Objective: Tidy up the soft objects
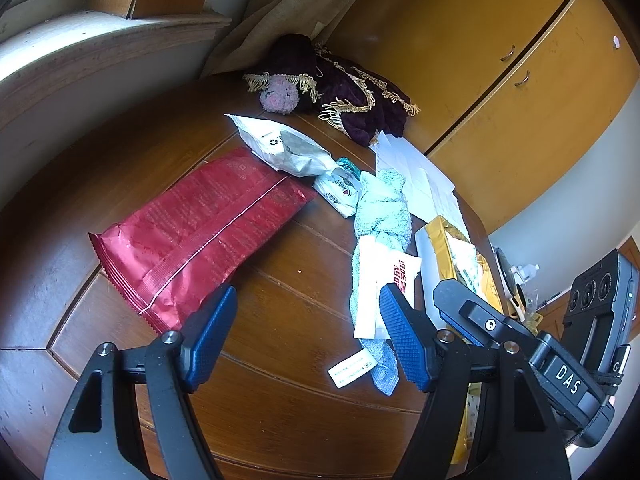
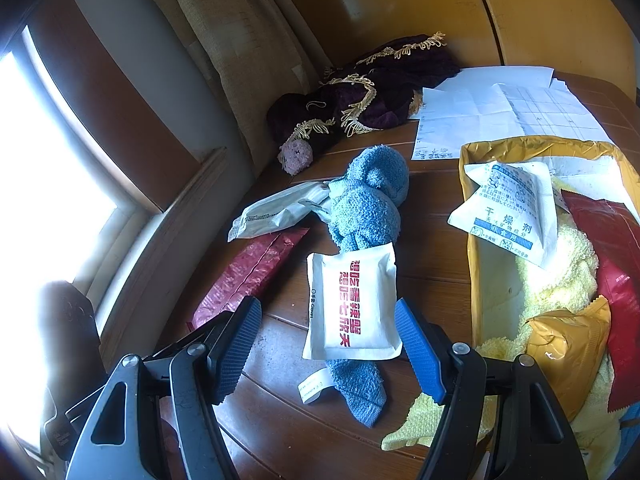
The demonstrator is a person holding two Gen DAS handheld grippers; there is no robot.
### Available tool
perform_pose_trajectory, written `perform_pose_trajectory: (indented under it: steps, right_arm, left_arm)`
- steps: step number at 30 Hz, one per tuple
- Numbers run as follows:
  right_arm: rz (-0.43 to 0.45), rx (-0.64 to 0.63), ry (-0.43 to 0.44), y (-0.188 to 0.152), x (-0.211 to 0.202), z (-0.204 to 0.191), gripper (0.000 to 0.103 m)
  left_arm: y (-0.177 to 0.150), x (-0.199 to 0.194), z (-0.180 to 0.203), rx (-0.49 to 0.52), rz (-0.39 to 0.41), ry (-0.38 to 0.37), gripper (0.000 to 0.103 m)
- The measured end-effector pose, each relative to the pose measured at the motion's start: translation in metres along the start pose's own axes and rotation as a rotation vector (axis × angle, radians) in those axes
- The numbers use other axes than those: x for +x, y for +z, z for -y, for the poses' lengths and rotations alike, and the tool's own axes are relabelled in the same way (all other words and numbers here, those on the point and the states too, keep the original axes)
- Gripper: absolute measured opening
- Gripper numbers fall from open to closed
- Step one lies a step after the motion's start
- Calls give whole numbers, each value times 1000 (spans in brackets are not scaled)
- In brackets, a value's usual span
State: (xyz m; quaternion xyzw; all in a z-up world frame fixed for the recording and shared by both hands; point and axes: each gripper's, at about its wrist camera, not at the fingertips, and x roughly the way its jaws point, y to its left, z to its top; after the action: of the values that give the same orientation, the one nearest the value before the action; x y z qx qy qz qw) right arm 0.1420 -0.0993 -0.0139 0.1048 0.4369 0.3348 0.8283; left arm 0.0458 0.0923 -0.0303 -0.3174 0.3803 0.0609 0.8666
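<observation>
A blue towel [image 2: 368, 208] lies twisted on the wooden table [image 2: 432, 240], and a white packet with red print [image 2: 352, 304] rests on its near half. My right gripper [image 2: 328, 350] is open, low over the table, its fingers on either side of that packet's near edge without touching it. My left gripper [image 1: 308, 336] is also open and holds nothing. It hovers between the big red foil bag [image 1: 200, 232] and the towel [image 1: 382, 212]. At the right stands a gold box [image 2: 472, 240] with a yellow towel [image 2: 560, 276] and several packets inside.
A purple fringed cloth [image 2: 360, 92] and a pink pompom [image 2: 296, 156] sit at the table's far edge. A grey-white pouch [image 1: 284, 148] and a small packet [image 1: 340, 190] lie behind the red bag. Papers [image 2: 500, 108] lie behind the box. Yellow cabinets [image 1: 500, 60] stand beyond.
</observation>
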Motion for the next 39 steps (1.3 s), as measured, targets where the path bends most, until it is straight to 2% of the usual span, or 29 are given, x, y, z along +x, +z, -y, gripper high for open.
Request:
perform_pose_trajectory:
  steps: [27,31,36,39]
  right_arm:
    - [-15,31,1,2,1,1,71]
    - [-47,18,-71,6,12,-9,72]
    - [-97,-39,-238,4,39,-21,72]
    - [-97,-76,-302,1,46,-24,72]
  left_arm:
    - [13,-11,-12,10,31,42,73]
    - [20,-14,-17,13,40,65,73]
    - [23,-17,-25,0,49,69,73]
    - [26,-14,-27,10,39,80,73]
